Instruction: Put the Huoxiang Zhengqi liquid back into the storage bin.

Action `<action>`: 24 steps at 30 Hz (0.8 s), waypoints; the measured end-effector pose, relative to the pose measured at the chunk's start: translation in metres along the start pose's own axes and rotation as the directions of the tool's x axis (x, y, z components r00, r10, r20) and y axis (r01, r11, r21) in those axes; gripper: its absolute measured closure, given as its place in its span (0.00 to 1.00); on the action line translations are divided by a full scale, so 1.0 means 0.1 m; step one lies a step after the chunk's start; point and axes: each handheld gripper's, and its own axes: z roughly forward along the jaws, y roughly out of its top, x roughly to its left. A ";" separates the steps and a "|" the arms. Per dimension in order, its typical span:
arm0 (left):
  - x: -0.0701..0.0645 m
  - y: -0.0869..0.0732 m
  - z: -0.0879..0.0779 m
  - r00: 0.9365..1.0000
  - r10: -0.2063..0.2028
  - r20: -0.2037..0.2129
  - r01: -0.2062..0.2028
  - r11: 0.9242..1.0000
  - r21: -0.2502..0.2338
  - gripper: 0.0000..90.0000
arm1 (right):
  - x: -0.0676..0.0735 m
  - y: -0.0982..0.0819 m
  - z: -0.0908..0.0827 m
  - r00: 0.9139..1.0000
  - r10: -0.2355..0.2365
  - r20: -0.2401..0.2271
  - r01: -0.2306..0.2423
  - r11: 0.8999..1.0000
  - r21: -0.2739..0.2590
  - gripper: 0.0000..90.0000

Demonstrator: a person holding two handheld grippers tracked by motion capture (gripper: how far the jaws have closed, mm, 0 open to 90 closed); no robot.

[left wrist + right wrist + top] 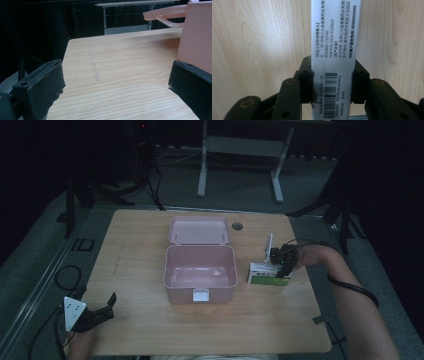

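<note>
Two grippers work at a wooden table (150,330) in a dim room. At the middle of the table stands a pink box (200,272) with its lid (199,230) thrown back flat behind it and a white latch (201,295) on its near wall; the inside looks bare. The right gripper (283,270), reaching in from the right edge on a bare forearm, is clamped on a small white and green carton (267,275) that sits on the table just to the right of the pink box, apart from it. In the right gripper view the two black jaws press on the carton's (335,50) two long sides, near its lower end, and the white face between them carries a barcode and lines of printed text, with the wood grain behind it. The left gripper (107,306) rests low at the near left corner of the table, well apart from the box, its grey three-cornered plate facing up. In the left gripper view its jaws stand spread wide with bare wood between them, and the pink box (197,37) rises at the right edge.
</note>
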 end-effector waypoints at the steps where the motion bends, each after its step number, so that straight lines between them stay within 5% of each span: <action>1: 0.00 0.00 0.00 1.000 0.000 0.000 0.000 1.000 0.000 0.00 | 0.00 0.00 -0.02 1.000 0.001 0.002 -0.001 1.000 -0.002 0.69; 24: 0.00 0.00 0.00 1.000 0.000 -0.004 0.000 1.000 0.004 0.00 | 0.15 -0.05 -0.72 0.999 0.010 0.045 -0.006 0.997 -0.083 0.69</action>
